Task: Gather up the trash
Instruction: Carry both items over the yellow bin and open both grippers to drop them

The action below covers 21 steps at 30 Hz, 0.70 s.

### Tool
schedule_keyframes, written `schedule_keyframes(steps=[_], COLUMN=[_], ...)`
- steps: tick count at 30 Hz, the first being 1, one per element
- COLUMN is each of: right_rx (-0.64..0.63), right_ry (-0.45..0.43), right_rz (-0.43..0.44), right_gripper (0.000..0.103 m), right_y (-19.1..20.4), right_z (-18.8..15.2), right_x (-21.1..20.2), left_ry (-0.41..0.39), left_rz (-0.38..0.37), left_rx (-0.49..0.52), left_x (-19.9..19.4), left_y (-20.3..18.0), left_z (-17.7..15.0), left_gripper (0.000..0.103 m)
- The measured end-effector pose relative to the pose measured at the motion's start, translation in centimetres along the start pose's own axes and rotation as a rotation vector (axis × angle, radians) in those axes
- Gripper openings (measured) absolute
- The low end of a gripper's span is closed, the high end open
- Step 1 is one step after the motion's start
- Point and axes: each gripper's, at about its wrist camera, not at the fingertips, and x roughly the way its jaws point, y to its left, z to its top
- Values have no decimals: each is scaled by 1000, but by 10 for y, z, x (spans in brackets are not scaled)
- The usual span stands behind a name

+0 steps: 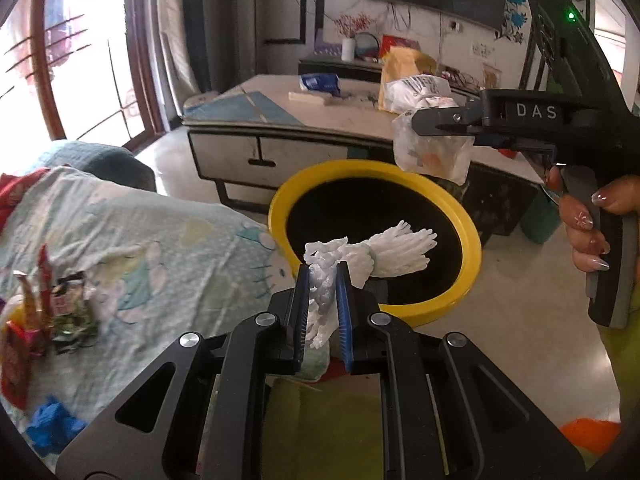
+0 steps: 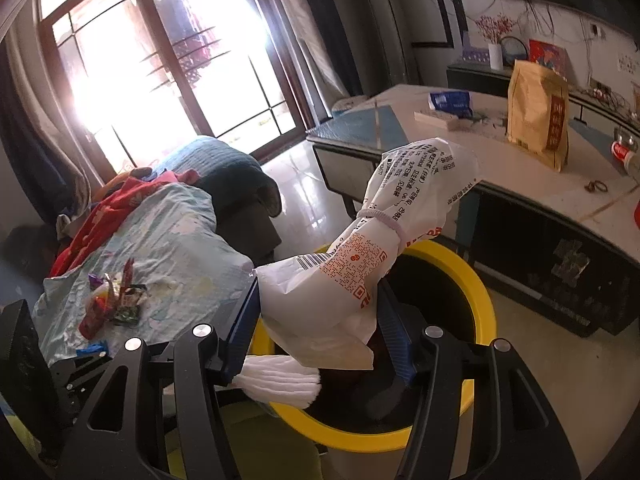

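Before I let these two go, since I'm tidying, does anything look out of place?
Yes: snack wrappers lie scattered on the patterned blanket over the sofa, outside the yellow-rimmed bin. Both held pieces hang above the bin's opening.

Both wrist views close above yellow bin (image 1: 472, 256) (image 2: 486, 296) (shared) — facing window-side room.

I read "DAS" on the right gripper (image 1: 440, 120). The white bag (image 2: 360, 248) I'm holding carries a barcode, QR codes and Chinese print too small to read.
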Motion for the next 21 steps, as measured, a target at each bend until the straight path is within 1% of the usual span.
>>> schedule_keyframes(steps=[3, 7, 13, 15, 17, 18, 20, 21], right_rx=[21, 69, 121, 135, 154, 169, 192, 206], right_ry=[32, 94, 150, 153, 145, 137, 115, 97], right_rz=[5, 36, 30, 32, 24, 21, 1, -14], right_gripper=[55, 56, 61, 66, 69, 69, 71, 72], right_y=[-9, -21, -38, -43, -48, -52, -60, -64], right_z=[-2, -7, -11, -11, -12, -11, -9, -7], right_x=[12, 31, 52, 55, 54, 52, 47, 43], left_ry=[23, 46, 70, 69, 67, 66, 51, 41], left_rz=[-29, -68, -112, -123, -138, -148, -158, -164], left_rx=[1, 4, 23, 24, 20, 16, 13, 9], left_x=[13, 28, 47, 50, 54, 56, 58, 58], left_y=[-3, -8, -16, -17, -17, -17, -19, -20], left_z=[0, 0, 2, 4, 8, 11, 17, 20], left_gripper=[9, 10, 10, 11, 11, 15, 27, 42])
